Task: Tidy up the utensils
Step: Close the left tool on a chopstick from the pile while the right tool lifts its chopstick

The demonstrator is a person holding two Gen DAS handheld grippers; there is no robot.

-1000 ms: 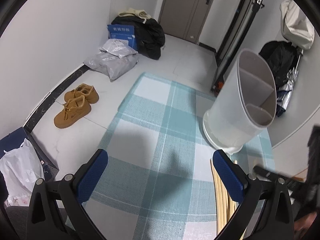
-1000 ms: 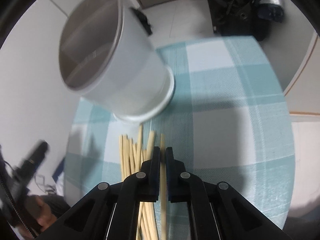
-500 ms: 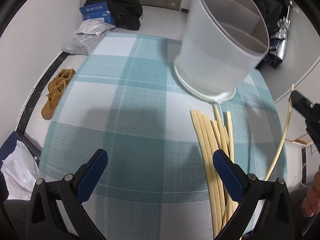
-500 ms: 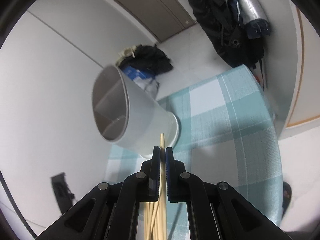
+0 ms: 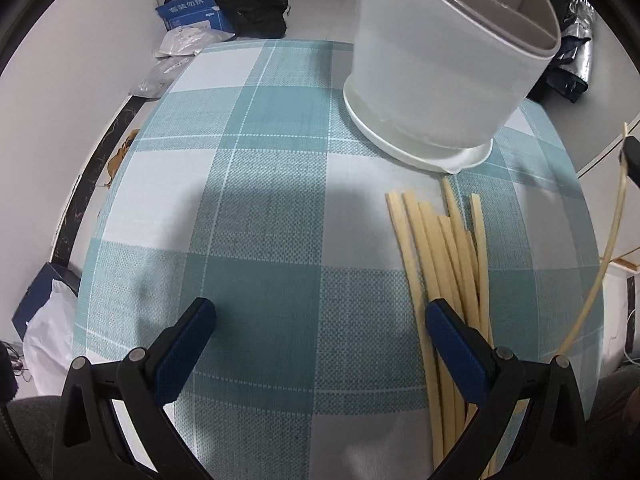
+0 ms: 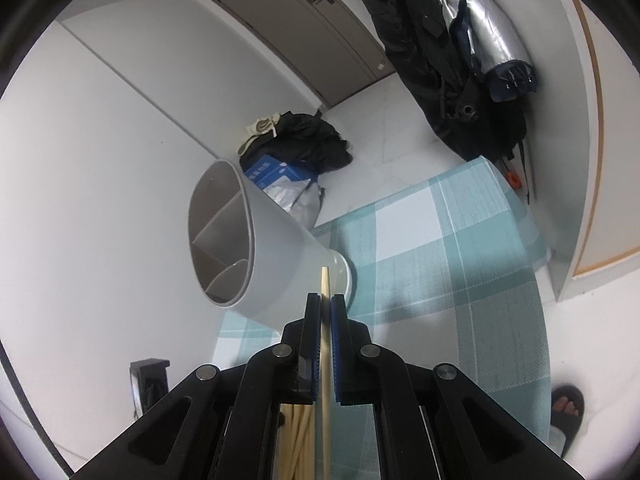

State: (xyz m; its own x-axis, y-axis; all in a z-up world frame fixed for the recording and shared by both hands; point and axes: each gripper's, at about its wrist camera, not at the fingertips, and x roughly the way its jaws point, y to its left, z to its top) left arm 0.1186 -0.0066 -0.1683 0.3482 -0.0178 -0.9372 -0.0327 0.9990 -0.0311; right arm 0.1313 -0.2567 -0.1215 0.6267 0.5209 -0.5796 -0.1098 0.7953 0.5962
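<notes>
Several pale wooden chopsticks [image 5: 448, 264] lie in a loose bundle on the teal checked tablecloth [image 5: 272, 208], just in front of a white divided utensil holder [image 5: 448, 52]. My left gripper [image 5: 320, 320] hovers open above the cloth, its right finger over the bundle's near end. My right gripper [image 6: 326, 300] is shut on a single chopstick [image 6: 325, 280], lifted off the table; its tip pokes out toward the holder [image 6: 256, 248]. That chopstick [image 5: 600, 272] also shows at the right edge of the left wrist view. More chopsticks [image 6: 296, 440] lie below the right gripper.
The round table's edge [image 5: 100, 208] drops to a white floor with brown shoes [image 5: 118, 156], a blue box [image 5: 192, 10], black bags [image 5: 256, 0] and plastic parcels [image 5: 176, 60]. Dark coats [image 6: 440, 80] hang at the right. A sandalled foot [image 6: 566, 408] stands by the table.
My left gripper tilted down and closed in on the table, bringing the holder and bundle nearer. My right gripper lifted one chopstick out of the bundle and tipped upward.
</notes>
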